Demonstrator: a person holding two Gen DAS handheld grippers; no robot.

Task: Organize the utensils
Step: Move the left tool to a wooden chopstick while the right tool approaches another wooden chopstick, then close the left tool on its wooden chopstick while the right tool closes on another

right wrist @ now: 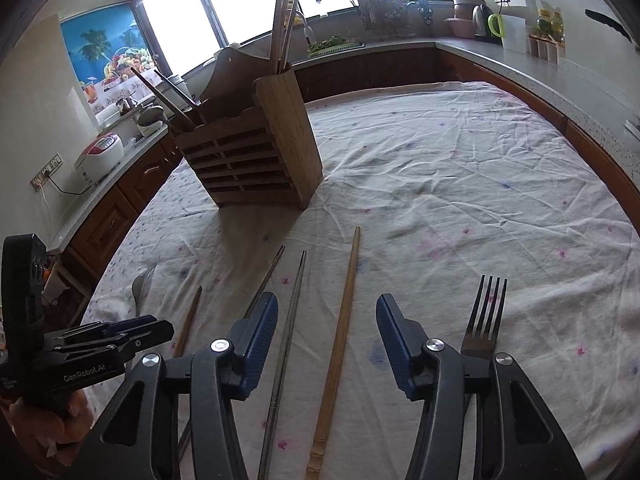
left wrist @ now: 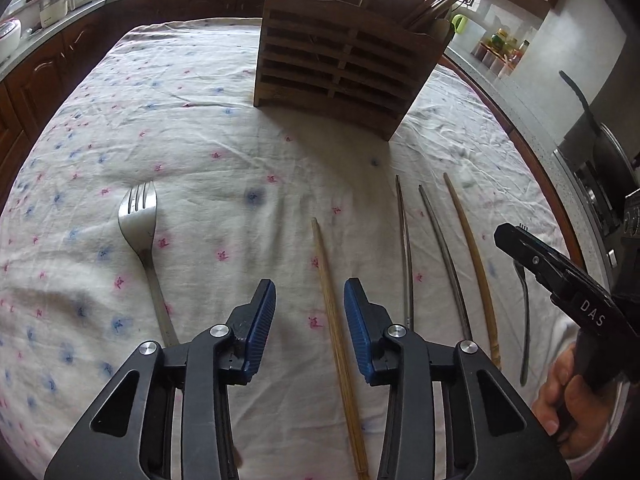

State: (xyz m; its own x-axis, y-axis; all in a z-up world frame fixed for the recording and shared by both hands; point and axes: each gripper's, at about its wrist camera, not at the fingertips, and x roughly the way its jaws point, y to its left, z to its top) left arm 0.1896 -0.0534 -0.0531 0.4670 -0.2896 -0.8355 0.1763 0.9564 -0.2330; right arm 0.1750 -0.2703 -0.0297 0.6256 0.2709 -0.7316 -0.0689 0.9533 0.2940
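Observation:
A wooden utensil holder (left wrist: pixel 340 60) stands on the cloth-covered table and holds several chopsticks; it also shows in the right wrist view (right wrist: pixel 256 152). My left gripper (left wrist: pixel 310 288) is open and empty above a bamboo chopstick (left wrist: pixel 340 344) that lies between its jaws. A silver fork (left wrist: pixel 142 232) lies to its left. Two metal chopsticks (left wrist: pixel 406 248) and a wooden chopstick (left wrist: pixel 472 256) lie to its right. My right gripper (right wrist: pixel 326 306) is open and empty over a wooden chopstick (right wrist: pixel 340 336) and a metal chopstick (right wrist: pixel 290 320). A dark fork (right wrist: pixel 486 312) lies just right of it.
The flowered tablecloth (right wrist: pixel 460 184) covers the whole table. Kitchen counters with a rice cooker (right wrist: pixel 100 156), a kettle (right wrist: pixel 482 20) and jars run around the table. The left gripper's body (right wrist: pixel 80 344) shows at the left of the right wrist view.

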